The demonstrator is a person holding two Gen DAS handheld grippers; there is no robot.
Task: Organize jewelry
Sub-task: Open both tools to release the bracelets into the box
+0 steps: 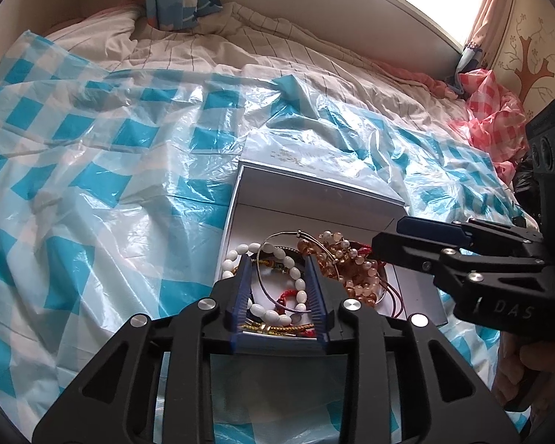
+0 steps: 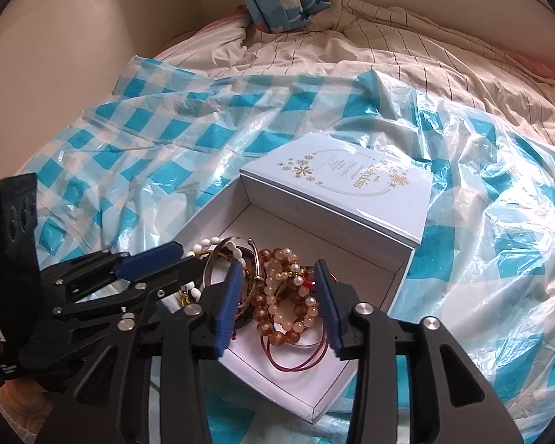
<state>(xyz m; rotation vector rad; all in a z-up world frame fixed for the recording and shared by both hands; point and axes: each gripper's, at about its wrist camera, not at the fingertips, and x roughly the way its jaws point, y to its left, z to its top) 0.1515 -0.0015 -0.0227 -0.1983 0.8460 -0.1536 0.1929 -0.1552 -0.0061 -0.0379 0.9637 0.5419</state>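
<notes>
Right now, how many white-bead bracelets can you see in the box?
1: the white-bead bracelet lies at the left end of the jewelry pile in the open box, between the open left gripper's fingers. More may be buried under the amber beads.

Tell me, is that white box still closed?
No, the white box lies open, its lid beside it and bead bracelets piled inside.

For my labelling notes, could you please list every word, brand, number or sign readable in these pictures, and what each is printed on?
"DAS": pale letters on the black body of the right gripper, seen in the left wrist view.
Gold print inside an oval of snowflake ornaments on the box lid: several lines, tilted and too small to read.
Pale marks on the left gripper body, low at the picture's left edge: too blurred to read.
No numbers are readable.
</notes>
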